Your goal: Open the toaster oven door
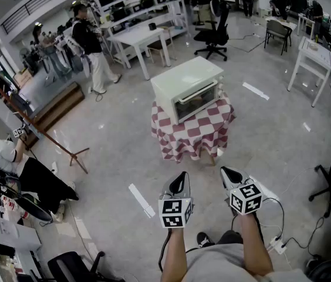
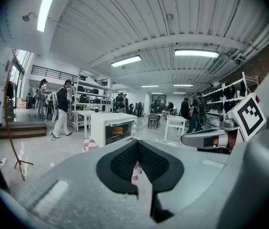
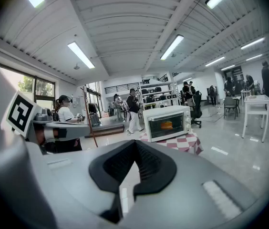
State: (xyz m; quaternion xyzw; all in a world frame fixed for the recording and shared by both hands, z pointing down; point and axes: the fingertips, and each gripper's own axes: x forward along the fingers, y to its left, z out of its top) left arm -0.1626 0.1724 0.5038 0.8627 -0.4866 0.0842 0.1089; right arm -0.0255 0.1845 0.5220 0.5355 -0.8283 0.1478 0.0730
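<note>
A white toaster oven stands on a small table with a red-and-white checked cloth, its glass door closed. The oven shows in the left gripper view, and the oven shows in the right gripper view with something orange inside. My left gripper and right gripper hang side by side well short of the table, both shut and holding nothing. Each points toward the oven.
A wooden coat stand leans at the left. White tables and shelves stand behind the oven, a black office chair beyond it. People stand and sit at the left. A power strip and cables lie by my right foot.
</note>
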